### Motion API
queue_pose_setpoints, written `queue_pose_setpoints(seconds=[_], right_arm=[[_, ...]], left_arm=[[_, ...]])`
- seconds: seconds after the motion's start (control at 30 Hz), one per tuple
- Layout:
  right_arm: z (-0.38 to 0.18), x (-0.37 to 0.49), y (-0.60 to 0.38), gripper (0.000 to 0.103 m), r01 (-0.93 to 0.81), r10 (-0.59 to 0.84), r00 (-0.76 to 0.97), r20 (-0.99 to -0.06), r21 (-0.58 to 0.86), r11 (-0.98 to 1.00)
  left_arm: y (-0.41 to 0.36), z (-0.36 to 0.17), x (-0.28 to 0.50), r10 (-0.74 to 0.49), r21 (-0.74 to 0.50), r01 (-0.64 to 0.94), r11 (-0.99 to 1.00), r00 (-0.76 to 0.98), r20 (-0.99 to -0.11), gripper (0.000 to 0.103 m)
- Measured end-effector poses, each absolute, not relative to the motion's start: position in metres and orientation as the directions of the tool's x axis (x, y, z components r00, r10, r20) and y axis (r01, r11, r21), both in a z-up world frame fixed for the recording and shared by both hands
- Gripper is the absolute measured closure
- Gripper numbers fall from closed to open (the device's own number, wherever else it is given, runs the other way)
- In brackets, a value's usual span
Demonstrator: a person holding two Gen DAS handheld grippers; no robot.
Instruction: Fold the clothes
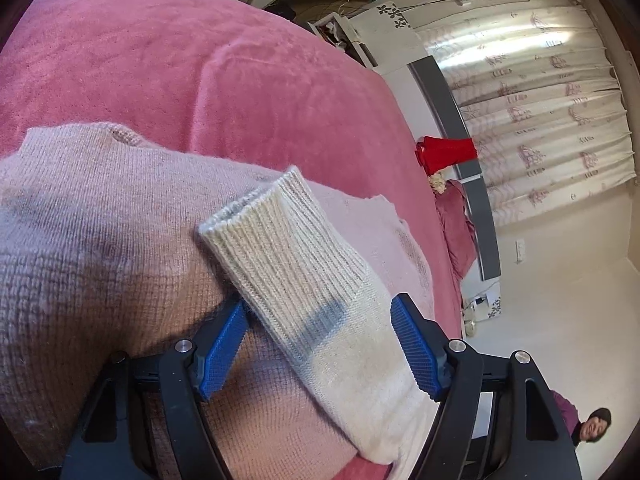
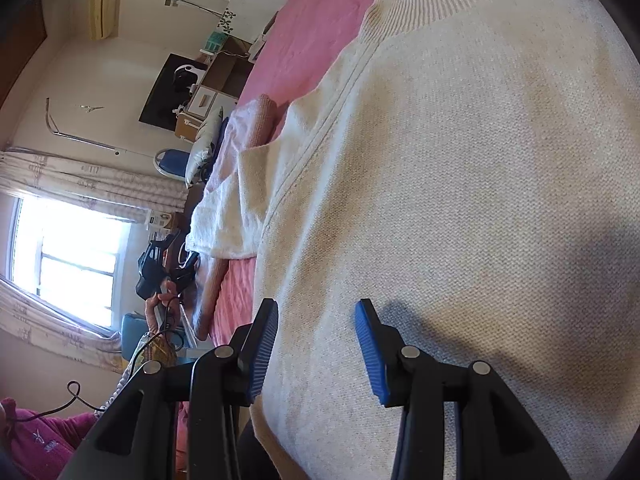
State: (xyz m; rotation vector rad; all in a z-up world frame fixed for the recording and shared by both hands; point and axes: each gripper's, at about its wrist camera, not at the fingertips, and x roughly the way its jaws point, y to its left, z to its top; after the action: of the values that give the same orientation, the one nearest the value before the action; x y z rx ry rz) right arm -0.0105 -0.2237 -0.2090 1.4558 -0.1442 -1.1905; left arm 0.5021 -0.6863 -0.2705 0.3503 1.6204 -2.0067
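A cream knit sweater [image 2: 460,184] lies flat on a pink bedspread [image 2: 316,32], its ribbed collar [image 2: 404,4] toward the top. My right gripper [image 2: 316,312] is open just above the sweater's body near its left edge, holding nothing. In the left wrist view, the cream ribbed sleeve [image 1: 304,280] lies diagonally between the blue pads of my left gripper [image 1: 320,312], which is open around it. The sleeve rests over a pale pink knit garment [image 1: 100,240] on the bedspread [image 1: 200,72].
A folded pale pink garment [image 2: 244,128] lies beside the sweater. A red item [image 1: 444,152] sits at the bed's far edge by a grey bed frame [image 1: 476,200]. Curtains [image 1: 560,120], shelves and a person [image 1: 592,428] surround the bed.
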Motion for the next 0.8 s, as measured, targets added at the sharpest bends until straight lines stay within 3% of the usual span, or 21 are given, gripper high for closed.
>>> queue_pose_setpoints(seconds=[0.17,0.37,0.53,0.8], right_arm=[[-0.208,-0.011,-0.226,0.061,0.522,-0.674,0.474,-0.566,0.797,-0.302],[-0.207,-0.008,-0.229,0.061,0.524,-0.671,0.479,-0.567,0.797,-0.300],[-0.206,-0.006,-0.230,0.061,0.526,-0.671,0.478,-0.567,0.796,-0.298],[-0.209,-0.003,-0.234,0.061,0.526,-0.667,0.479,-0.570,0.795,-0.302]], left_arm=[[-0.688,-0.272,0.509,-0.244,-0.831,0.540,-0.135,-0.831,-0.501,0.035],[-0.690,-0.286,0.517,-0.246,-0.816,0.568,-0.112,-0.811,-0.531,0.066],[-0.689,-0.291,0.519,-0.258,-0.809,0.578,-0.101,-0.801,-0.540,0.069],[-0.692,-0.296,0.518,-0.255,-0.803,0.589,-0.088,-0.793,-0.554,0.092]])
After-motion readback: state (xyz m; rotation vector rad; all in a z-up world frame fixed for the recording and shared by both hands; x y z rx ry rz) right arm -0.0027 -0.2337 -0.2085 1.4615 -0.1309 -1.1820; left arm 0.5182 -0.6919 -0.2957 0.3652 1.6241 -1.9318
